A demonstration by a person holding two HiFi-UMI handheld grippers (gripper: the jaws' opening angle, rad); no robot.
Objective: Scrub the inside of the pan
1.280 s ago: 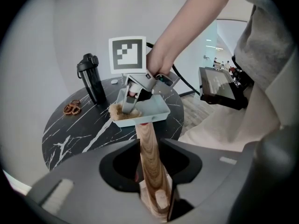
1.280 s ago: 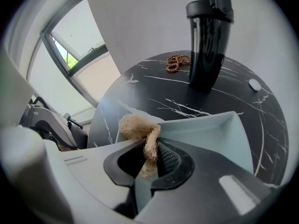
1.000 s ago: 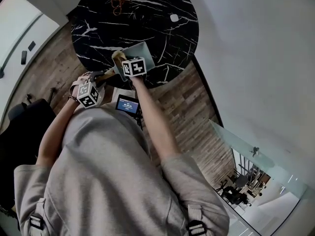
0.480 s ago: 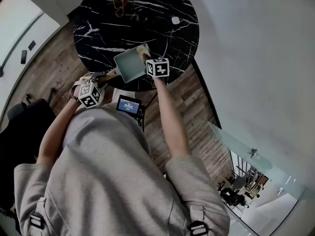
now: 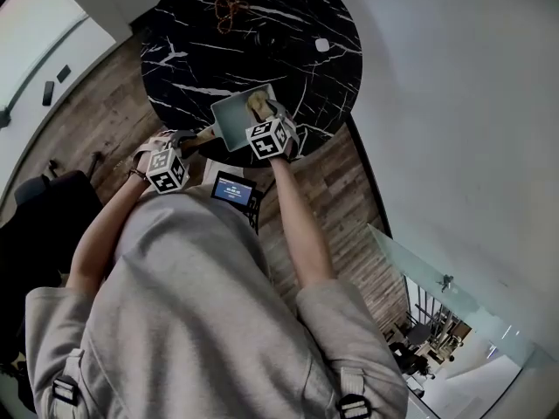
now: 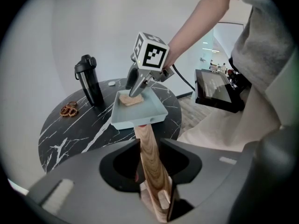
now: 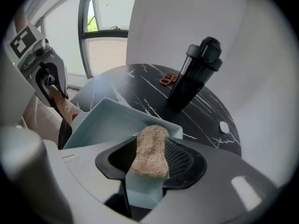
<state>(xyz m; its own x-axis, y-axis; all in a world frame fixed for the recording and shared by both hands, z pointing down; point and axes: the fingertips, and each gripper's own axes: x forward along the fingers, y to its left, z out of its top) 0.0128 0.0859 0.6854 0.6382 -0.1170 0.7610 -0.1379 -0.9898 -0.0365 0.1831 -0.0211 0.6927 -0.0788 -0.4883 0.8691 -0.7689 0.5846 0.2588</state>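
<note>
Hidden: the right gripper's [image 7: 148,155] cube [image 5: 266,138] covers the pan's [image 5: 231,120] near corner from above. Can't tell if the pan rests on the table [image 5: 288,24] or hovers.
Left gripper [image 6: 152,166]: clamped on the handle [image 6: 147,146].
Right gripper: jaws just sprang wide, sponge [image 7: 150,149] loose between them, inside the pan, far from the handle.
Room: pan at the table's near edge, handle poking off it. Bottle [image 6: 88,80] well back.

The person wears a loose, light grey short-sleeved T-shirt [image 5: 201,312], softly creased across the back. Grey straps [image 5: 63,393] with black plastic buckles sit near both shoulders. A thin dark band [image 5: 133,175] circles the left wrist.
</note>
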